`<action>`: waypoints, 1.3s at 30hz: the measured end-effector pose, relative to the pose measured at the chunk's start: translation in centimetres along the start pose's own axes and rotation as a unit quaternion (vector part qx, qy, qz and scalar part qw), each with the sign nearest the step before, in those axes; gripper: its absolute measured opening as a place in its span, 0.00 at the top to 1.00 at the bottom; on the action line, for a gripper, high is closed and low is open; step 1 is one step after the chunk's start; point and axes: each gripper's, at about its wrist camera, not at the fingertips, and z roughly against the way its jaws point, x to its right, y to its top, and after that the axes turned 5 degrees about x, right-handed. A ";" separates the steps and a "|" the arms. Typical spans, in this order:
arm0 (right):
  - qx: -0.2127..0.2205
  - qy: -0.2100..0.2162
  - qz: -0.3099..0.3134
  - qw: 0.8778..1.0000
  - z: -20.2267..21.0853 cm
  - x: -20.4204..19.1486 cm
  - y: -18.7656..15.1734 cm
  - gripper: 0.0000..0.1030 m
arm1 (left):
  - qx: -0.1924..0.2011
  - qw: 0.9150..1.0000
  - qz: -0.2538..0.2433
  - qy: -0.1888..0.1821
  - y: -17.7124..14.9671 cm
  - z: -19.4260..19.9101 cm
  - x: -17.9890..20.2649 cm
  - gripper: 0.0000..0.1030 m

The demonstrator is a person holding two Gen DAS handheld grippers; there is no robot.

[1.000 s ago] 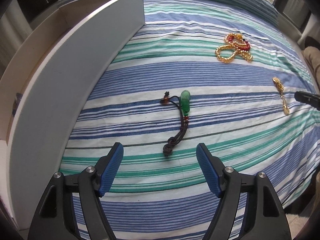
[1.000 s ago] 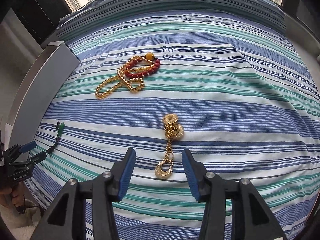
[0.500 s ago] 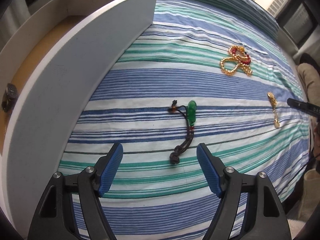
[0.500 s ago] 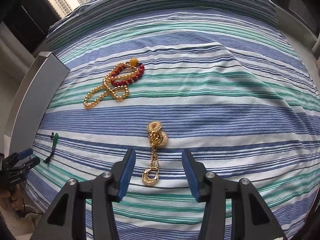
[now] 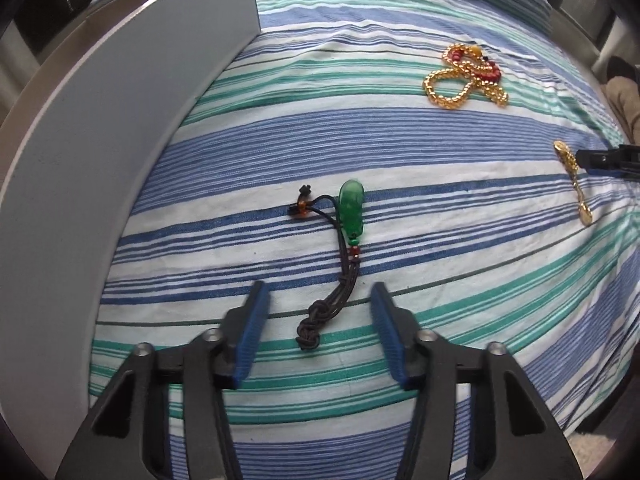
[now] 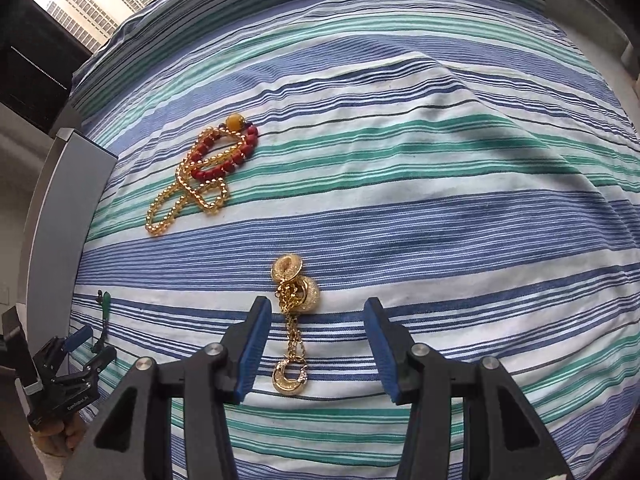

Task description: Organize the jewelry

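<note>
A green pendant on a dark cord (image 5: 350, 216) lies on the striped cloth (image 5: 400, 140). My left gripper (image 5: 318, 312) is open, its blue pads either side of the cord's knotted end. A gold chain with gold rings (image 6: 294, 312) lies between the open pads of my right gripper (image 6: 318, 328). A gold bead strand tangled with a red bead bracelet (image 6: 208, 172) lies further back; it also shows in the left wrist view (image 5: 466, 76). The pendant (image 6: 106, 304) and left gripper (image 6: 86, 344) show small in the right wrist view.
A grey-walled box (image 5: 100, 128) runs along the left of the cloth, its inside hidden from the left wrist view. The box wall shows in the right wrist view (image 6: 60, 216). The right gripper's tip (image 5: 604, 160) reaches in beside the gold chain (image 5: 574, 184).
Both grippers have moved down and forward over their pieces: the left now straddles the cord's knot, the right straddles the gold chain. The box's inside has dropped out of the left view.
</note>
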 end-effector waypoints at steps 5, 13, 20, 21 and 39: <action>0.014 -0.035 0.048 0.998 -1.8 -2.6 -0.1 0.51 | -0.002 1.000 0.012 -0.023 0.2 0.3 -0.3 0.97; 0.054 -0.018 0.073 0.996 2.5 -4.1 -0.5 0.83 | 0.050 0.995 0.050 -0.069 1.0 5.9 -1.9 0.98; 0.106 0.031 0.122 0.986 9.7 -8.8 -1.0 0.83 | 0.106 0.987 0.086 -0.087 1.7 13.2 -5.4 0.98; 0.114 0.039 0.130 0.984 10.6 -9.7 -0.9 0.83 | 0.114 0.986 0.093 -0.084 1.6 14.4 -6.5 0.98; 0.134 0.193 0.328 0.915 13.0 -38.4 0.9 0.83 | 0.142 0.963 0.219 0.066 -0.2 21.7 -27.3 0.98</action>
